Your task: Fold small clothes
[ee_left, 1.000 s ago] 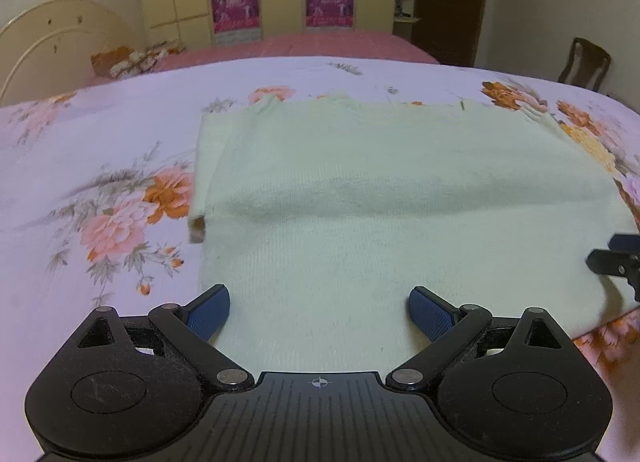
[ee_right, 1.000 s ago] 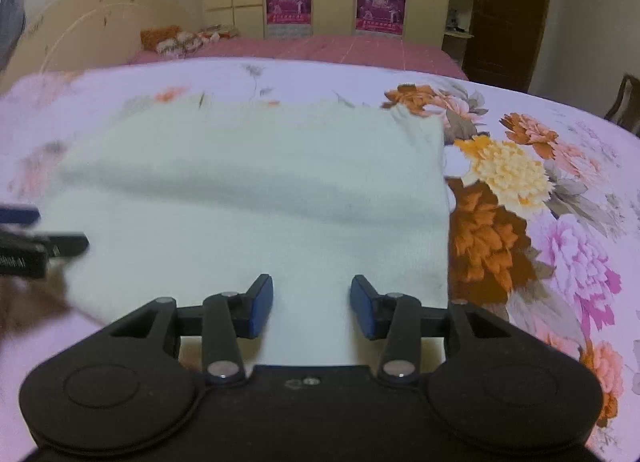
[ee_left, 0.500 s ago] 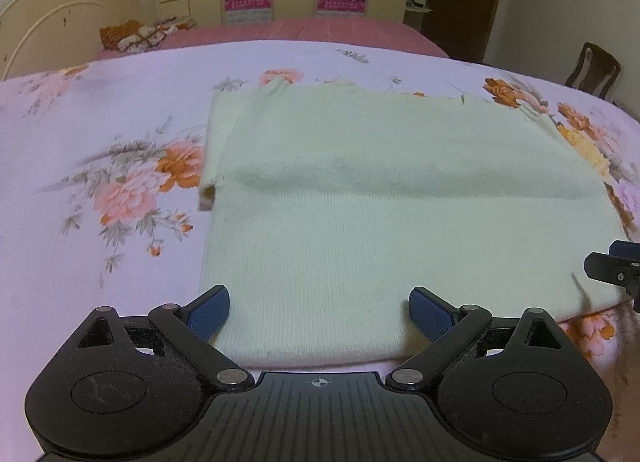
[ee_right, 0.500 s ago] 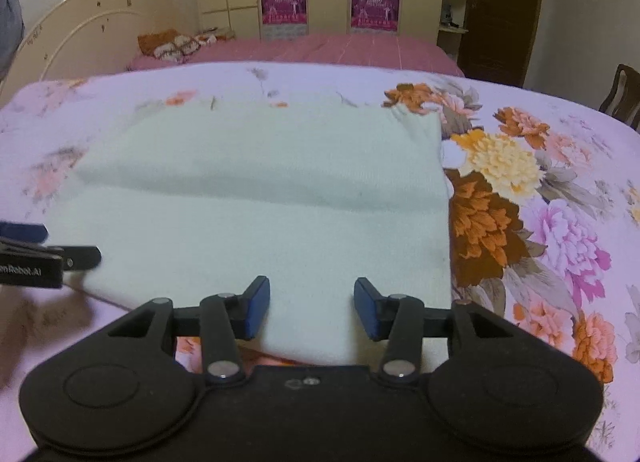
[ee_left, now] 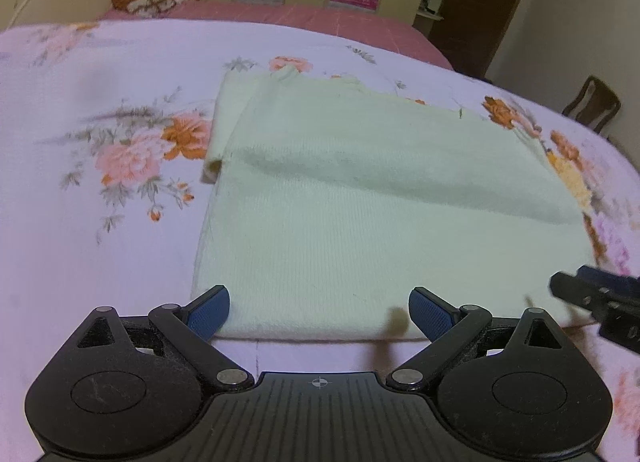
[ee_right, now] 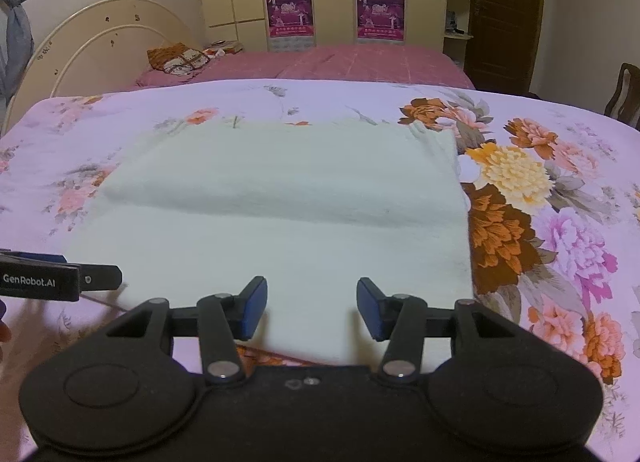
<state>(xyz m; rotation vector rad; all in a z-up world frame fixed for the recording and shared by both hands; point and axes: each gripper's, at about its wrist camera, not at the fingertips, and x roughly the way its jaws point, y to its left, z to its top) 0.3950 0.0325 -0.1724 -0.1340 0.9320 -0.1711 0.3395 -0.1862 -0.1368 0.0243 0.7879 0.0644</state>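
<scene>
Pale knitted cloth garment (ee_left: 380, 221), soft and matt, lies on a smooth floral cotton-looking bedsheet (ee_left: 100, 242); claw pads (ee_right: 252, 306) look ribbed blue rubber.

Pale mint knit garment (ee_left: 360, 221), folded into a flat rectangle, lying on the floral bedsheet (ee_left: 100, 242). One soft crosswise ridge runs roughly through the middle. A narrower under-layer sticks out along the far-left edge, corner slightly curled. Right edge (ee_right: 460, 201) is straight; near edge rests flat.
</scene>
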